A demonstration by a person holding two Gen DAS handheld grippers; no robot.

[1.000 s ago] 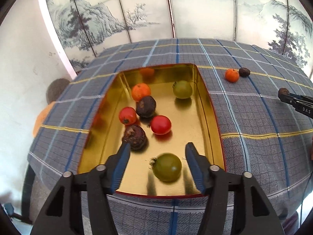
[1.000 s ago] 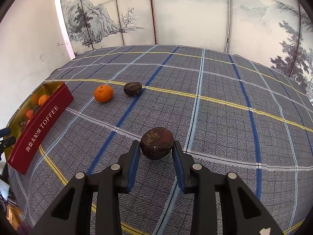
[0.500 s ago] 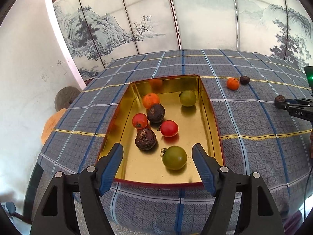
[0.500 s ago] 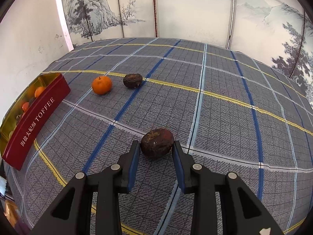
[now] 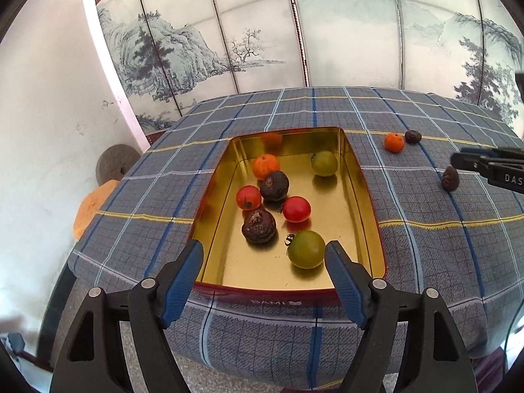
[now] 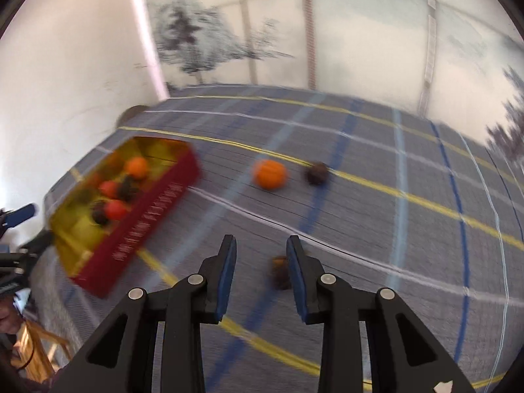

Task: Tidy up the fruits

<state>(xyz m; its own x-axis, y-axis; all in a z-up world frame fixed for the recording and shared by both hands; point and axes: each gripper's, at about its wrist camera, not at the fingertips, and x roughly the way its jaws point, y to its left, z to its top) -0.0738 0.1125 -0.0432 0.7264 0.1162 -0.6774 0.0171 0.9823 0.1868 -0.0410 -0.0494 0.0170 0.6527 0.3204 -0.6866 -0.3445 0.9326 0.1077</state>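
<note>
A gold tin (image 5: 366, 196) with red sides holds several fruits: two green tomatoes (image 5: 306, 249), two red ones (image 5: 296, 209), an orange (image 5: 266, 166) and two dark wrinkled fruits (image 5: 258, 226). My left gripper (image 5: 263, 258) is open and empty above the tin's near edge. My right gripper (image 6: 260, 255) is open with nothing between its fingers; a dark wrinkled fruit (image 6: 280, 271) lies on the cloth below, by the right finger. It also shows in the left wrist view (image 5: 450, 178). An orange (image 6: 269, 174) and another dark fruit (image 6: 317, 173) lie farther off. The right wrist view is blurred.
The table wears a grey-blue plaid cloth (image 5: 425, 245). A painted folding screen (image 5: 294, 32) stands behind it. A white wall (image 5: 49, 131) is at the left, with a round stone (image 5: 114, 167) and an orange cushion (image 5: 91, 206) below the table's left edge.
My left gripper has pulled back and up from the tin and opened wider. My right gripper has swung left and up; the dark fruit is no longer between its fingers.
</note>
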